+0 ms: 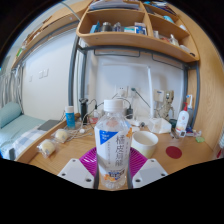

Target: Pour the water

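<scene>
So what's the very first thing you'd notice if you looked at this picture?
The clear plastic bottle with the white cap and printed label jumps out first: it stands upright between the fingers of the tool, against the pink pads. Just beyond it on the wooden desk sits a white bowl. High above hangs a wooden shelf crowded with small things.

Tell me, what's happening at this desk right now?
A person is holding a hand-held tool whose two fingers are closed on a clear plastic bottle with a white label, keeping it upright over the wooden desk. Just beyond it to the right sits a white bowl. The bottle isn't tipped, so no water is being poured yet.
</scene>
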Available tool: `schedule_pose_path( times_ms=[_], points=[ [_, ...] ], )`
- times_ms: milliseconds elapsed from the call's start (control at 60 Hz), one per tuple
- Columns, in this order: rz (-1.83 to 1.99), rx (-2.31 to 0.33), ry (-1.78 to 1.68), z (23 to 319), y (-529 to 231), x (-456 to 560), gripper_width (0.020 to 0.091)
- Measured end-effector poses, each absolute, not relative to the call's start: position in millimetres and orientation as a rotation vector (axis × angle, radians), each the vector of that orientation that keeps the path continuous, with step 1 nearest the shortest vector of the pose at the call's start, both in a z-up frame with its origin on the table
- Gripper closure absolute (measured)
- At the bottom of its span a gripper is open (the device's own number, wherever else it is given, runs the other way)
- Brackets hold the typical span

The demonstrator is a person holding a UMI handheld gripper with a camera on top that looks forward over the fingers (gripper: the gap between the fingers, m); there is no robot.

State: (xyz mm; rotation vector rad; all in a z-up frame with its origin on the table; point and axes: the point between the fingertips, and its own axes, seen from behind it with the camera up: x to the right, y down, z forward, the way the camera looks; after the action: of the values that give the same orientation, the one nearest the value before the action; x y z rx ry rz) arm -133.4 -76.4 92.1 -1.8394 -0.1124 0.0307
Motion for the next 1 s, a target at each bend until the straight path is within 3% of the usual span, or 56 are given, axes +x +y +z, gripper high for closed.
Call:
schedule_pose_path(
  times_ms=[167,333,567,1000],
  points=[
    [0.224,-1.946,0.0,95,-61,-161,0.0719],
    [0.585,-2.002,0.351,108,-37,-184,0.0719],
    [1.067,-1.824,0.971,137,-7,-173,0.0718],
    [1.526,-1.646,1.464,143,15,-159,0.07]
  ],
)
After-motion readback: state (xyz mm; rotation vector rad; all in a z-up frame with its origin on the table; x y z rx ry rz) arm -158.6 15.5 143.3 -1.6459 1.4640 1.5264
